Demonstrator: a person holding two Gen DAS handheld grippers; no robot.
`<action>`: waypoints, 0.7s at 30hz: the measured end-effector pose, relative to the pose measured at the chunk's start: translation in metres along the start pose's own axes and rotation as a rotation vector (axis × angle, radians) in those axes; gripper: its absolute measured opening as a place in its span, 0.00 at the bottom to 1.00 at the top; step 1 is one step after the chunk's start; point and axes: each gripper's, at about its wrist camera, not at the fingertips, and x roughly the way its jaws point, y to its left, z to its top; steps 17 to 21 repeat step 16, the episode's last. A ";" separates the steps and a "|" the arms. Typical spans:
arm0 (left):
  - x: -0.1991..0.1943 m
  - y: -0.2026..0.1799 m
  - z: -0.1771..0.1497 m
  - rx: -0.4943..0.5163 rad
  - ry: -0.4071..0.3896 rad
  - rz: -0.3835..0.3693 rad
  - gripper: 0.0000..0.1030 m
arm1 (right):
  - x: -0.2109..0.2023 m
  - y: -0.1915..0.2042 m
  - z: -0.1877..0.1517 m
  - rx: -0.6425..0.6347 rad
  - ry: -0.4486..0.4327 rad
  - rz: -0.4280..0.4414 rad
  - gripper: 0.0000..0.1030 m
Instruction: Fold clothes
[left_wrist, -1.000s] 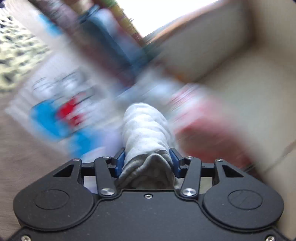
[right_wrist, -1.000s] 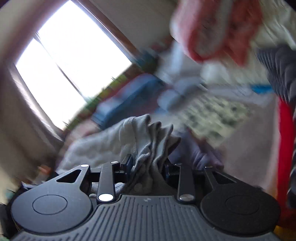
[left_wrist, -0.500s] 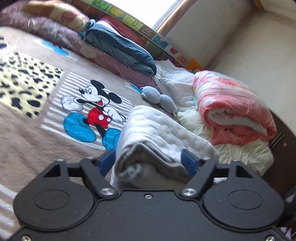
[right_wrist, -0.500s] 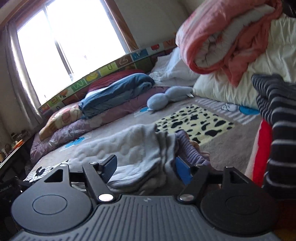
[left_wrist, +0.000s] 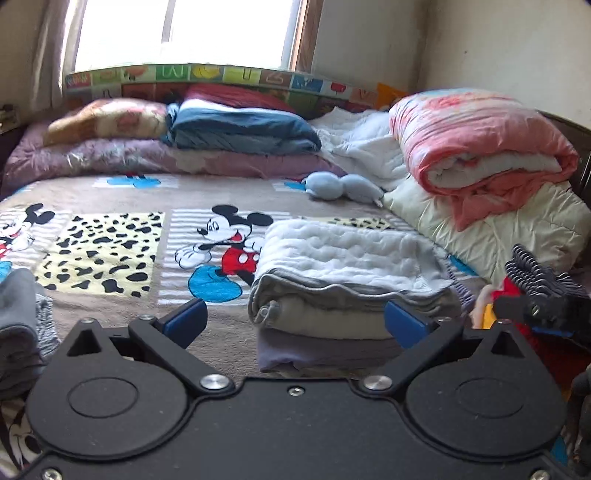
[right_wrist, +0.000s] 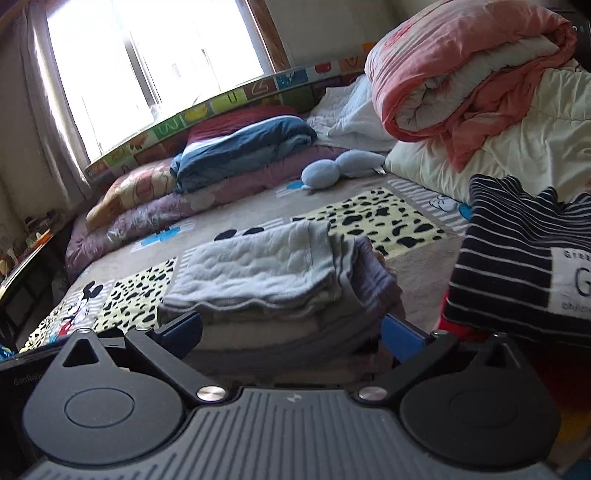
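Note:
A folded grey-white garment (left_wrist: 343, 273) lies on top of a lilac folded piece (left_wrist: 317, 354) on the Mickey Mouse bedspread (left_wrist: 110, 240). It also shows in the right wrist view (right_wrist: 266, 273). My left gripper (left_wrist: 295, 321) is open, jaws wide apart just in front of the pile and holding nothing. My right gripper (right_wrist: 291, 328) is open too, its jaws on either side of the pile's near edge without gripping it. The right gripper also shows at the far right of the left wrist view (left_wrist: 535, 306).
A navy striped garment (right_wrist: 524, 258) on red cloth lies right of the pile. Grey clothes (left_wrist: 18, 325) sit at the left. A blue plush toy (left_wrist: 343, 186), a rolled pink quilt (left_wrist: 480, 147) and folded bedding (left_wrist: 236, 129) line the back, under the window.
Both grippers let go of the grey garment and opened wide. The garment now rests flat on the pile, and both grippers have backed away from it.

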 end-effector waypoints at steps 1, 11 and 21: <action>-0.006 -0.002 0.000 -0.005 -0.001 -0.007 1.00 | -0.004 0.001 -0.002 -0.005 0.010 -0.009 1.00; -0.043 -0.019 -0.010 0.002 0.052 0.027 1.00 | -0.041 0.024 -0.017 -0.087 0.079 -0.080 1.00; -0.065 -0.026 -0.008 0.000 0.031 0.027 1.00 | -0.061 0.032 -0.018 -0.117 0.080 -0.084 1.00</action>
